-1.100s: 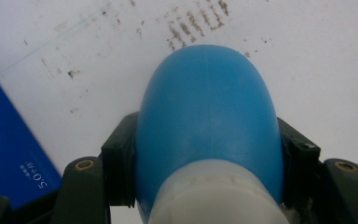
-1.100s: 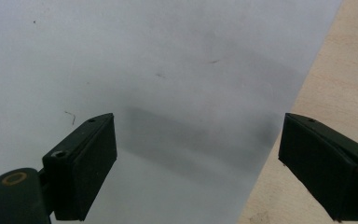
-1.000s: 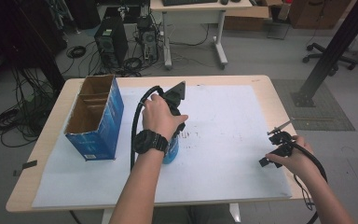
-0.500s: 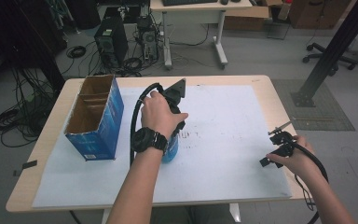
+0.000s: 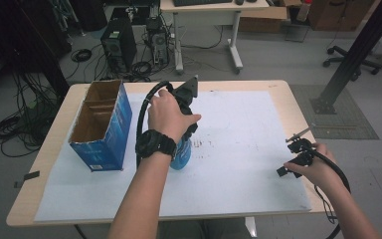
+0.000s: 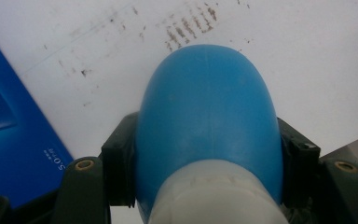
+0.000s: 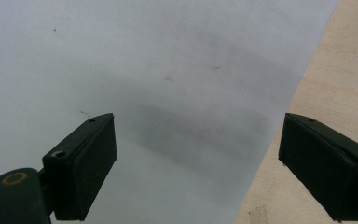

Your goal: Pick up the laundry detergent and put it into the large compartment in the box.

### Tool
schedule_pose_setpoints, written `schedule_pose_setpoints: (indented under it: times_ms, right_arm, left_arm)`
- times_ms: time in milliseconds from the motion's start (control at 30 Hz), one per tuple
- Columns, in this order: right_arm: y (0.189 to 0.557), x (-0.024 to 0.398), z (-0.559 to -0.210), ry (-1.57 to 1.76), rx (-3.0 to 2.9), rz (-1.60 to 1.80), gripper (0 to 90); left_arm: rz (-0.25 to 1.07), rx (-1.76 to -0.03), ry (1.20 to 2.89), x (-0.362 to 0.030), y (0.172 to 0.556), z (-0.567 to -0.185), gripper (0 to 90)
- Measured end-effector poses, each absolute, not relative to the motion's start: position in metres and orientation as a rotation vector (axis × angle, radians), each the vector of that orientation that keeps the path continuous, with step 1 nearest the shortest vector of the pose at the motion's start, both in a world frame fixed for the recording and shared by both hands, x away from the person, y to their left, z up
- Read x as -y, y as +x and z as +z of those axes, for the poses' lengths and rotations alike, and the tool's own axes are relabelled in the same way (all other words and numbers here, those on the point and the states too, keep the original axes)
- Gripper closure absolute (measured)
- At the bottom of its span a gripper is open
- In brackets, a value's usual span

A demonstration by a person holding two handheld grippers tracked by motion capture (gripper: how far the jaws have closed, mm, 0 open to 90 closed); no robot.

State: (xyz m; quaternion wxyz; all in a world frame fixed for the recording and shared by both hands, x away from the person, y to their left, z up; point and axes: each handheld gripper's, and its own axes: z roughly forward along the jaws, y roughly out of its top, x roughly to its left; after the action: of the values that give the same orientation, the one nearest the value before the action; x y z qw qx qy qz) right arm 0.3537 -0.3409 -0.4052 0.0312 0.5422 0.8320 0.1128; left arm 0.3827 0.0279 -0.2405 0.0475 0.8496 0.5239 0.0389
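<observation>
White paper covered the desk (image 5: 258, 199) under both hands. Nearest, at the right edge, the right claw (image 7: 196, 163) hovered with its jaws wide apart and nothing between them, well away from the work. Farther in, the left claw (image 5: 181, 144) was clamped on a blue bottle (image 6: 207, 121), gripping it by the sides with its long axis running straight out along the jaws. Just beyond and to the left stood the open blue carton (image 5: 102, 124), likely its destination.
</observation>
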Motion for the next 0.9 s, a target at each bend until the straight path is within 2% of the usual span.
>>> schedule_pose_setpoints:
  times_ms: [900]
  right_arm:
    - [0.347, 0.339, -0.39, 1.652, -2.569, 0.383, 11.3]
  left_arm:
    - [0.174, -1.576, 2.577, -0.033, 0.375, -0.181, 37.6]
